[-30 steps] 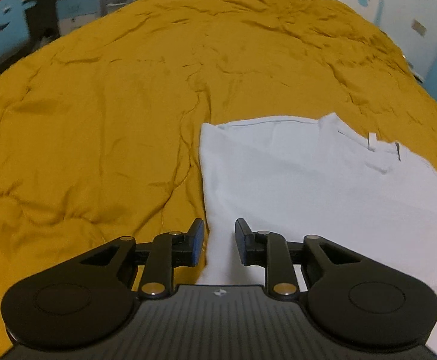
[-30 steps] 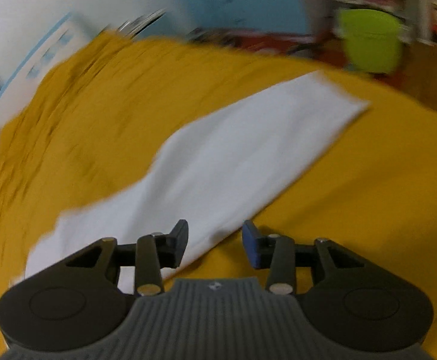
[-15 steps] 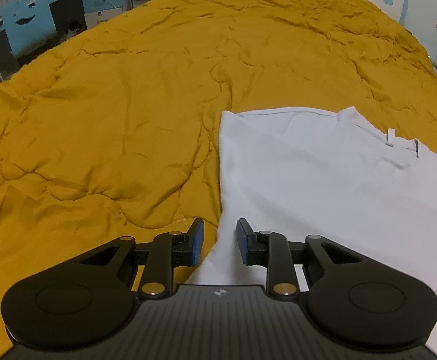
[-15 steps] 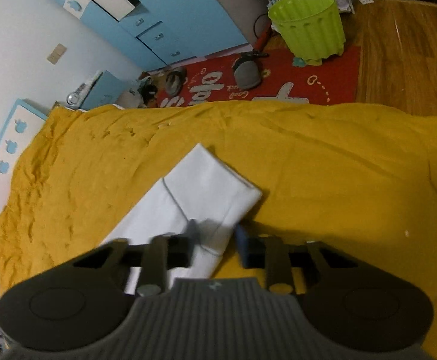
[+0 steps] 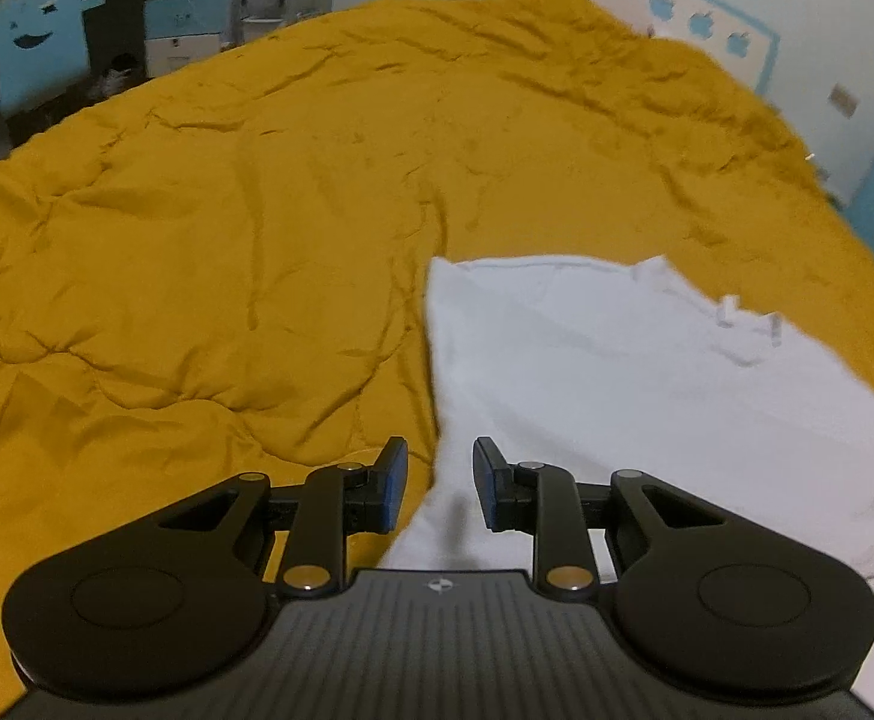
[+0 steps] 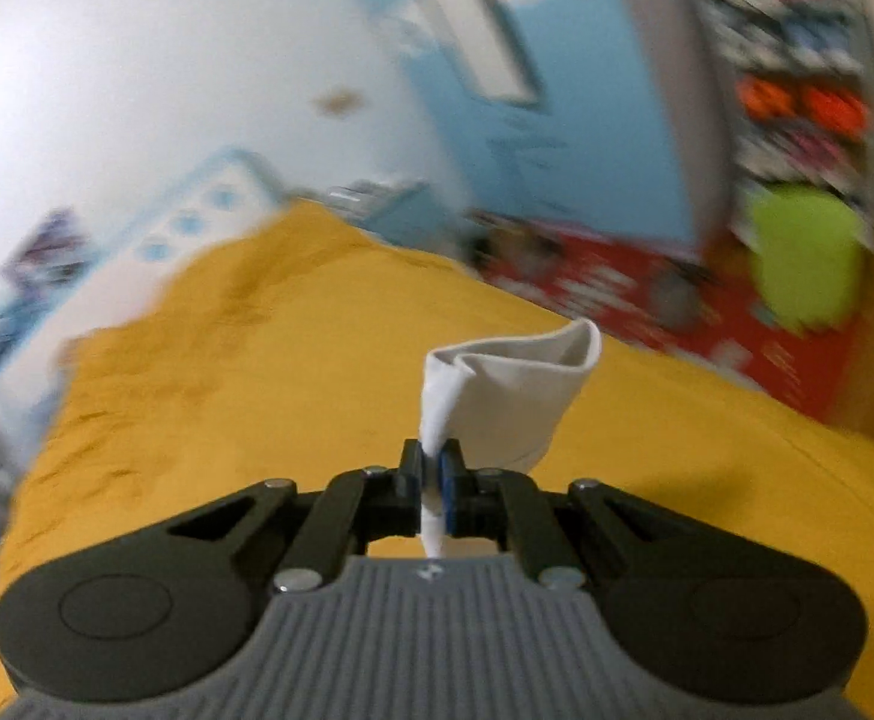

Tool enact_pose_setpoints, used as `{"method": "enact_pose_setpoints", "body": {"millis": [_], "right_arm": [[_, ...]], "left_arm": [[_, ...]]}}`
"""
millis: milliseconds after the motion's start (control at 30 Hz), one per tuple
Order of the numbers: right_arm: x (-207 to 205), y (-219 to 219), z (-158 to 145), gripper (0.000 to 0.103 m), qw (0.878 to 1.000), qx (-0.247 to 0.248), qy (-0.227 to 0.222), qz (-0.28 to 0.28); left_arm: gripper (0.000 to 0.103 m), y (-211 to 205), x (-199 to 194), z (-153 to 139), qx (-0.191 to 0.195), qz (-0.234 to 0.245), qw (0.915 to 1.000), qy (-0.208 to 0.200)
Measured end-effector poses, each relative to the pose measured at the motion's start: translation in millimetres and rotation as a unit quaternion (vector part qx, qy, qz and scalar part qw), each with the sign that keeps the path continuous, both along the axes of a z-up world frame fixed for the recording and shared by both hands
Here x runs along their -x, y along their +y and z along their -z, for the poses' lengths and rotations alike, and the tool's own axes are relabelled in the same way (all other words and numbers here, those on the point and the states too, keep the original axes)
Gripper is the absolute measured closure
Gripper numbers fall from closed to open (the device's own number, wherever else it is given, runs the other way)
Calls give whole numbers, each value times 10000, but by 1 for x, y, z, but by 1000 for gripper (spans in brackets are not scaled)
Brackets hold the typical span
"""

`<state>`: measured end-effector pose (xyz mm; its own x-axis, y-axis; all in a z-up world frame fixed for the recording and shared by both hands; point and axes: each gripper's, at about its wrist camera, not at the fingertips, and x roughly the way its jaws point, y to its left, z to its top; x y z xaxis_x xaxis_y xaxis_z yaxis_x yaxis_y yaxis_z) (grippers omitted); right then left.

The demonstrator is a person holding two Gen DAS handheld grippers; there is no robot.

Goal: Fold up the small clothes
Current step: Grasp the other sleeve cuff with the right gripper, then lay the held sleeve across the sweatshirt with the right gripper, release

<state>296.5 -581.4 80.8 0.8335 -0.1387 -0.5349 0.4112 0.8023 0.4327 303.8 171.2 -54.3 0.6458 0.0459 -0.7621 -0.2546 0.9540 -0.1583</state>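
Observation:
A small white shirt (image 5: 617, 372) lies flat on the mustard-yellow bedspread (image 5: 227, 210), its collar tag toward the right. My left gripper (image 5: 434, 474) is open and empty, its jaws straddling the shirt's near left edge just above the cloth. My right gripper (image 6: 431, 474) is shut on a white piece of the shirt (image 6: 509, 396) and holds it lifted above the bedspread (image 6: 227, 390), the cloth curling up past the fingertips. The right wrist view is motion-blurred.
A blue chair (image 5: 35, 54) and a desk stand beyond the bed's far left. A white and blue wall (image 5: 737, 12) runs behind the bed. A green bin (image 6: 803, 258) on a red rug (image 6: 647, 294) is on the floor to the right.
My right gripper has closed on the shirt's end and lifted it off the bedspread, swinging upward. My left gripper stays open at the shirt's left edge, shifted only slightly.

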Motion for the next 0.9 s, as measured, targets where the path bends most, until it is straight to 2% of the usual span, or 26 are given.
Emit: {"method": "enact_pose_setpoints", "body": {"millis": [100, 233, 333, 400, 500, 633, 767, 900], "right_arm": [[-13, 68, -56, 103, 9963, 132, -517, -677], [-34, 163, -109, 103, 9842, 282, -904, -1493], [-55, 235, -126, 103, 9765, 446, -894, -1910], [-67, 286, -124, 103, 9720, 444, -809, -2160], [-77, 353, -105, 103, 9669, 349, -630, -2449], [-88, 444, -51, 103, 9581, 168, -225, -2850], [-92, 521, 24, 103, 9470, 266, 264, -3189], [-99, 578, 105, 103, 9340, 498, 989, -3396]], "left_arm": [[72, 5, 9, -5, 16, 91, 9999, -98], [72, 18, 19, -14, 188, 79, 9993, -319], [72, 26, 23, -17, 305, 71, 9987, -394], [72, 30, 24, -18, 348, 66, 9985, -426], [72, 39, 24, -19, 486, 23, 9976, -502], [72, 53, 22, -19, 662, -57, 9961, -589], [72, 66, 17, -16, 796, -111, 9948, -629], [72, 74, 12, -7, 955, -97, 9934, -627]]}}
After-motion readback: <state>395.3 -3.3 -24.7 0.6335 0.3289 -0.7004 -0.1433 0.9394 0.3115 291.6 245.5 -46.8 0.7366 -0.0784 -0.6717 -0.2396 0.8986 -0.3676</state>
